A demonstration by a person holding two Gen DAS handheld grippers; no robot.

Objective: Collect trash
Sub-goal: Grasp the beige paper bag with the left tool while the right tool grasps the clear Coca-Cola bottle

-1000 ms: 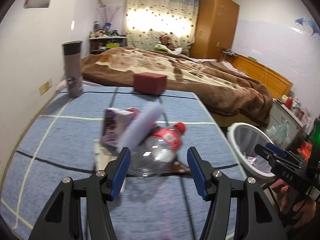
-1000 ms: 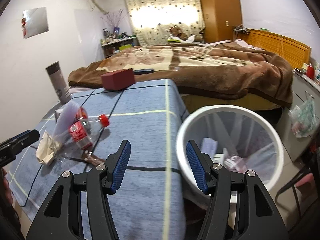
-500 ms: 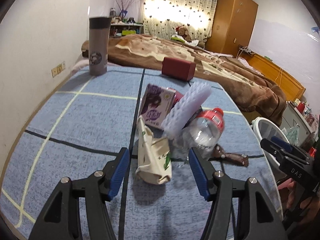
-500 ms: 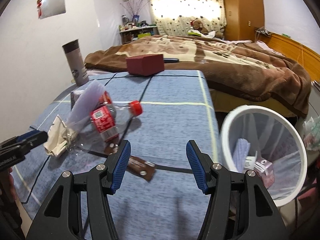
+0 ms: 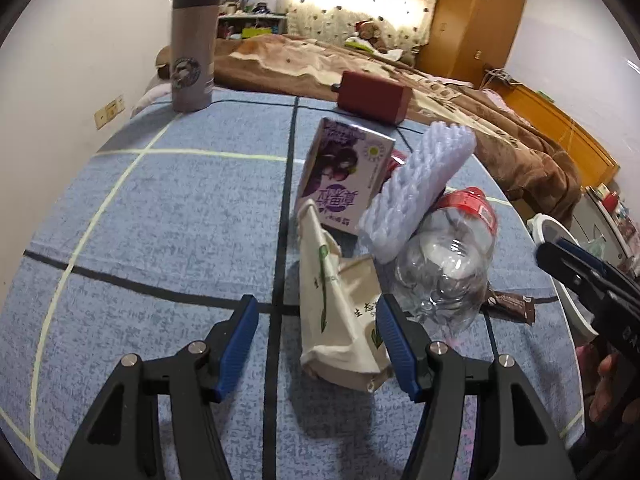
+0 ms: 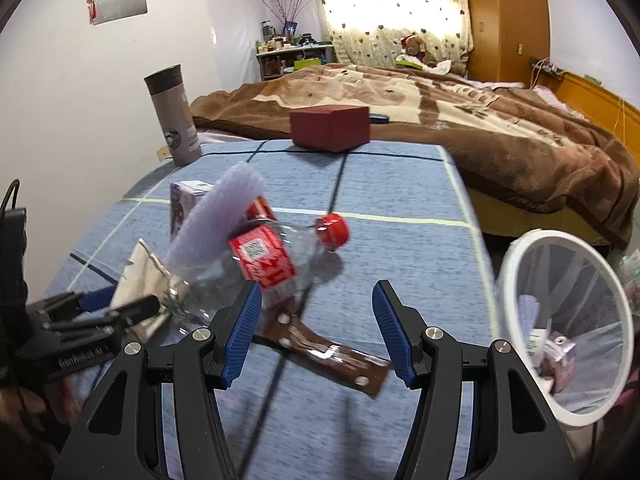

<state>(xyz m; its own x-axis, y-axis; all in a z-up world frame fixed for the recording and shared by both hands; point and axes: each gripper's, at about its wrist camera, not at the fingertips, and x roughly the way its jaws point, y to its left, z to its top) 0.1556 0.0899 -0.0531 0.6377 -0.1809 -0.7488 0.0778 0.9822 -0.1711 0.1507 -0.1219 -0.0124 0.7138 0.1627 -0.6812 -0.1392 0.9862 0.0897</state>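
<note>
1. Lying on its side in the middle of the blue-clothed counter, the clear plastic bottle with the red cap and red label is the bulkiest piece of trash. It looks empty, so I judge it light, springy and slick, liable to roll or squirt out of a squeeze. The ribbed body near the label seems the best place to take it, across its width.
2. Leaning against the bottle is a lilac foam net sleeve. It looks very soft and nearly weightless; a pinch anywhere along its free upper end should hold, though it will crush flat.
3. Standing behind it is the purple drink carton, touching the foam. It is stiff-sided, probably empty and light, and easy to tip; gripping across its narrow faces looks safest.
4. Nearest the left gripper lies the cream paper bag, crumpled and limp. Its near end sits between the widely spread fingers, which hold nothing. Paper like this will fold under pressure, so a bite on the thick, bunched part should serve.
5. Flattest and smallest is the brown snack wrapper, lying on the counter just ahead of the right gripper, whose fingers are also spread wide and empty. Thin and glossy, it likely needs lifting by a raised edge.
6. The white mesh waste bin stands off the counter's right edge, already holding some trash.
</note>
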